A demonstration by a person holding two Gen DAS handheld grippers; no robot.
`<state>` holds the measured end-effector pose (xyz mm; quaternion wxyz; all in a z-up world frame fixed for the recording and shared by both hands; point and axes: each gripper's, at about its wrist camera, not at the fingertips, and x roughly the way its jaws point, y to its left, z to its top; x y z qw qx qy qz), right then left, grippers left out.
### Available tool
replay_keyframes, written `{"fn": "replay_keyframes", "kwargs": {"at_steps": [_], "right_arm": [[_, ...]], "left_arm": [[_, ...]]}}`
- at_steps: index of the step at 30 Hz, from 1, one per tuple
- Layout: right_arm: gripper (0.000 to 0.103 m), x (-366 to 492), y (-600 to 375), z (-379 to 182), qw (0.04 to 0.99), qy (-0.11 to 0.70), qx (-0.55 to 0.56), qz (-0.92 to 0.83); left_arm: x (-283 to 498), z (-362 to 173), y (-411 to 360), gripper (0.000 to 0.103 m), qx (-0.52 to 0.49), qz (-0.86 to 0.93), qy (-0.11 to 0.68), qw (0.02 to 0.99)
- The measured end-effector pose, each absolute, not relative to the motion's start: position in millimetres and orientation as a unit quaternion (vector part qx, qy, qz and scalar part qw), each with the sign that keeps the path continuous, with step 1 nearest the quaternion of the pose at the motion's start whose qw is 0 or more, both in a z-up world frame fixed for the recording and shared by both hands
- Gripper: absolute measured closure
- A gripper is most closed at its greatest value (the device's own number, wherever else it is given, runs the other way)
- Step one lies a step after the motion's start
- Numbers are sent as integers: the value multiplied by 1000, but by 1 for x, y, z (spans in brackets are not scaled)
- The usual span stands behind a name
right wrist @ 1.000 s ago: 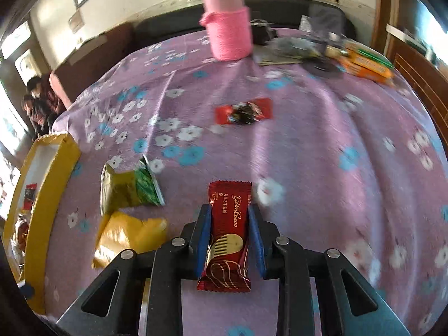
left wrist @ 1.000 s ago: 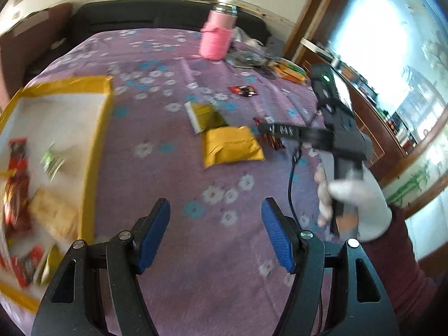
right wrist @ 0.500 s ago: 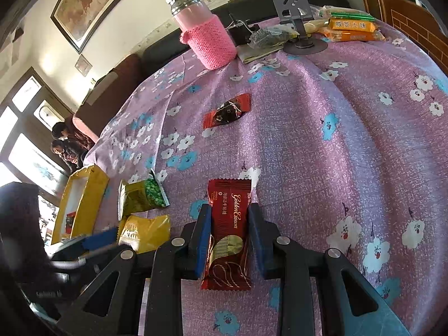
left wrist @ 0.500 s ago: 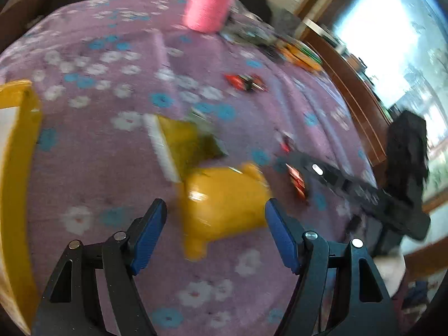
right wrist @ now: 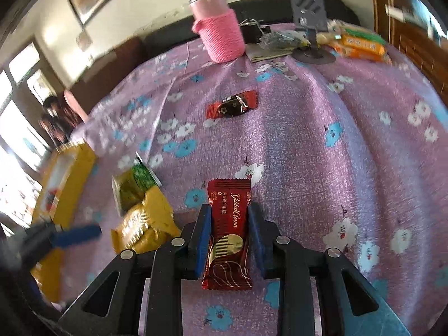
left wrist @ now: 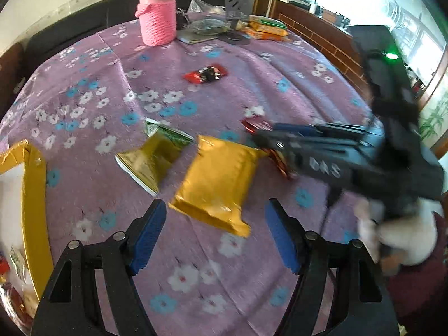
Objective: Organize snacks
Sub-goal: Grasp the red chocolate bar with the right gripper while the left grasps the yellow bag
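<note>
My right gripper (right wrist: pixel 228 218) is shut on a dark red Golden Crown wafer bar (right wrist: pixel 228 232) and holds it above the purple floral tablecloth (right wrist: pixel 322 154); it also shows from the side in the left wrist view (left wrist: pixel 268 137). My left gripper (left wrist: pixel 215 224) is open and empty, just short of a yellow snack packet (left wrist: pixel 218 179). A gold-and-green packet (left wrist: pixel 152 154) lies to the left of the yellow one. A small red-and-black candy (left wrist: pixel 205 73) lies farther back. The yellow box (left wrist: pixel 33 201) with snacks inside is at the far left.
A pink knit-covered flask (left wrist: pixel 158 14) stands at the back of the table. Beside it are a phone stand (right wrist: pixel 309 19), plastic-wrapped items and orange packets (left wrist: pixel 266 29). A wooden cabinet (left wrist: pixel 322 36) runs along the right.
My left gripper swung right and forward from the yellow box toward the yellow packet. My right gripper kept hold of the wafer bar and shifted a little over the cloth.
</note>
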<state>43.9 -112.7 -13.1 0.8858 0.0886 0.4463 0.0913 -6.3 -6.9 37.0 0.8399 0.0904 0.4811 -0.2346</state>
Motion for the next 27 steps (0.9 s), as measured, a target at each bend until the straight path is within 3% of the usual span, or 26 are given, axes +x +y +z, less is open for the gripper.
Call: {"fn": "replay_keyframes", "kwargs": {"at_steps": [12,15,27], "right_arm": [[75,46,-140,-17,876,442,170,96],[75,46,-139,-16,876,441,171,97],[75,40,-132,-9,882,414,183,131]], "left_arm": [[13,14,-42,31,136,-241,476,835],[12,19,-34,61,118,-233,474,841],[-30,54,15,61,16,-223,445,867]]}}
